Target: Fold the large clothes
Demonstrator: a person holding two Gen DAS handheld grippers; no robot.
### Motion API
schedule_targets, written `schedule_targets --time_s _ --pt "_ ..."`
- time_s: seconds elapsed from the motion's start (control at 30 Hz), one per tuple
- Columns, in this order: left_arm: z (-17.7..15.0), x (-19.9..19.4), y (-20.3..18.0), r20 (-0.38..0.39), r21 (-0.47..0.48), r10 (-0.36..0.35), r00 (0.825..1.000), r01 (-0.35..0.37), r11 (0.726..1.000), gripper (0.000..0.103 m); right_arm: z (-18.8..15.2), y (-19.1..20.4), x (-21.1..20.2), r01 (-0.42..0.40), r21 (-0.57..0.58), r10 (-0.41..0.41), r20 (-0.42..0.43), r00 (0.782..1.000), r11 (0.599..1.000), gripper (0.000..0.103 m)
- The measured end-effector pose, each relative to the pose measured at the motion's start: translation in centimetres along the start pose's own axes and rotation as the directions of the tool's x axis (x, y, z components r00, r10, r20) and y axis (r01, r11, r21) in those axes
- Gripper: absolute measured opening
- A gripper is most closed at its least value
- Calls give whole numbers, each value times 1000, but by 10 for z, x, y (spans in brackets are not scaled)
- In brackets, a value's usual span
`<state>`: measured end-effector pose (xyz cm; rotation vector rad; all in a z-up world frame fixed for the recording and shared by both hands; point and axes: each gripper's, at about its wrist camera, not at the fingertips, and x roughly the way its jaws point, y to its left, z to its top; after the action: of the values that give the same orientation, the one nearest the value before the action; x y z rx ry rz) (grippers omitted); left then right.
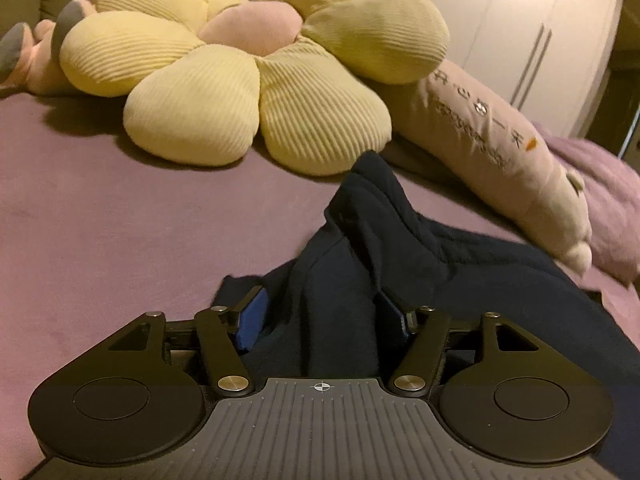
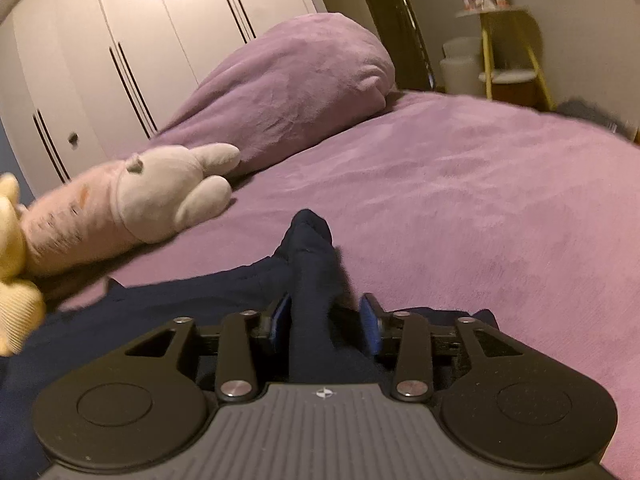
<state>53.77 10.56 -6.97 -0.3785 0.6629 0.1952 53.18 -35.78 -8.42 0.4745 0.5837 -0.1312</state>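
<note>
Both grippers, left gripper (image 1: 320, 320) and right gripper (image 2: 326, 320), have fingers clamped on bunched navy garment (image 1: 360, 240) (lifting an edge to fold), near the flower cushion (image 1: 240, 80).

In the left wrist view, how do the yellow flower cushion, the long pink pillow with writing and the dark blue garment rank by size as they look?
1. Yellow flower cushion
2. Dark blue garment, though it is nearest the camera and partly hidden, so first place is unsure
3. Long pink pillow
</note>
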Motion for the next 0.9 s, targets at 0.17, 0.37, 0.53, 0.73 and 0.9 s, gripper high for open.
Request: schedule_targets --time_s 0.17,0.37,0.53,0.73,0.9 --pt "-3 -72 26 -107 86 -151 983 161 983 77 16 -32 -60 -196 141 212 -112 971 971 67" --pt "-44 -130 74 -239 81 -264 934 291 953 75 -32 -91 -168 -300 113 315 -148 938 947 67" --pt "-44 -135 74 -231 9 -273 934 283 959 60 -54 -102 -176 -359 169 387 -189 902 918 55" --pt "-43 -121 71 -283 45 -284 916 308 950 56 -46 -99 -160 -432 161 460 -246 853 887 44" --pt "-44 -111 70 -271 -48 -298 915 297 954 42 -46 -96 -137 -433 219 482 -283 829 874 45"
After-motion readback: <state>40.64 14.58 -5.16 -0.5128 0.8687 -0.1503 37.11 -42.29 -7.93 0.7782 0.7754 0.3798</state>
